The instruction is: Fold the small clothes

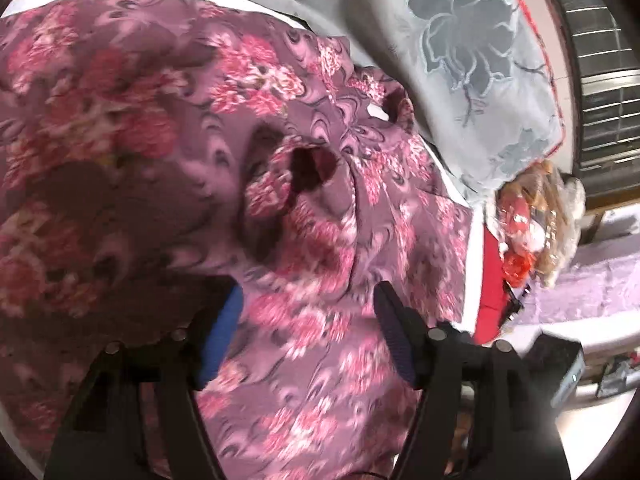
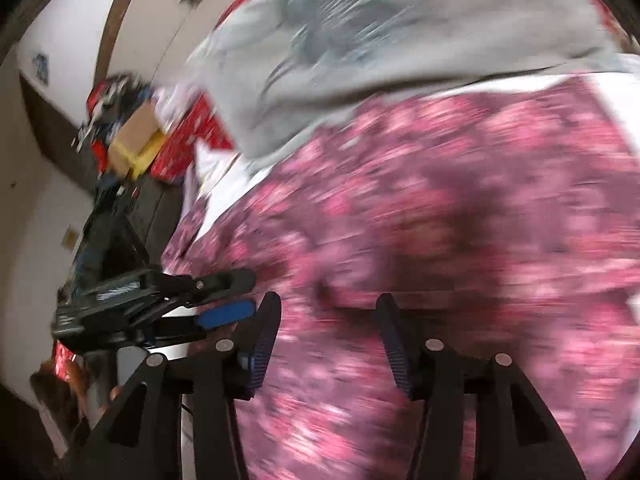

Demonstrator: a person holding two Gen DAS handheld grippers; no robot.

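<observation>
Grey flower-embroidered bedding lay behind; the purple garment with pink floral print was spread below both grippers. Left gripper and right gripper were parted, empty (frames blurred). An edge should be pinched cleanly before folding.

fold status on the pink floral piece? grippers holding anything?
Done: pink floral garment lies spread on the bed beside the grey floral cloth; no finished fold is visible. In hand: nothing. Left gripper and right gripper both hover over it with jaws open. Left: grab an edge and fold.
</observation>
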